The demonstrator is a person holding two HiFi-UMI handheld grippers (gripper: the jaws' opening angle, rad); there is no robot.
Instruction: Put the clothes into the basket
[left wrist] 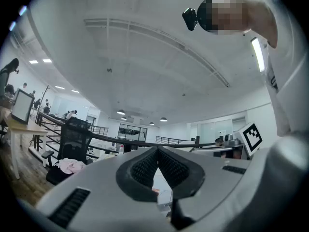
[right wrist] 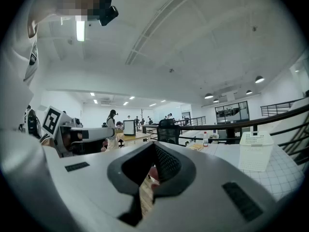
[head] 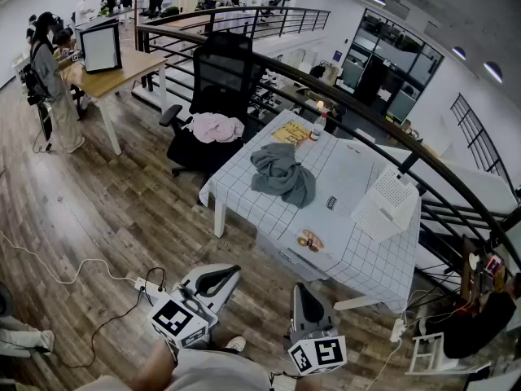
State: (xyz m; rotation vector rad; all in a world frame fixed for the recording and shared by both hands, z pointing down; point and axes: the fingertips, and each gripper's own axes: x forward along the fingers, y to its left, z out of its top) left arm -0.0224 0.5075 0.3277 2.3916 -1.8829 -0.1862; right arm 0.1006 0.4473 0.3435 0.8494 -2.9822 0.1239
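Observation:
A grey garment (head: 282,174) lies crumpled on the white checked table (head: 358,255). On the seat of a black office chair (head: 218,76) to the table's left lies a pink garment (head: 216,127), which also shows in the left gripper view (left wrist: 70,166). The white slotted basket (head: 384,204) stands at the table's right side and shows in the right gripper view (right wrist: 256,151). Both grippers hang low in front of the table, away from the clothes. My left gripper (head: 228,271) (left wrist: 157,150) is shut and holds nothing. My right gripper (head: 301,288) (right wrist: 154,145) is shut and holds nothing.
On the table stand a bottle (head: 319,125), a yellow paper (head: 291,133) and a small snack (head: 310,239). A curved black railing (head: 342,108) runs behind the table. Cables and a power strip (head: 145,285) lie on the wooden floor. A person (head: 50,80) stands at a far desk.

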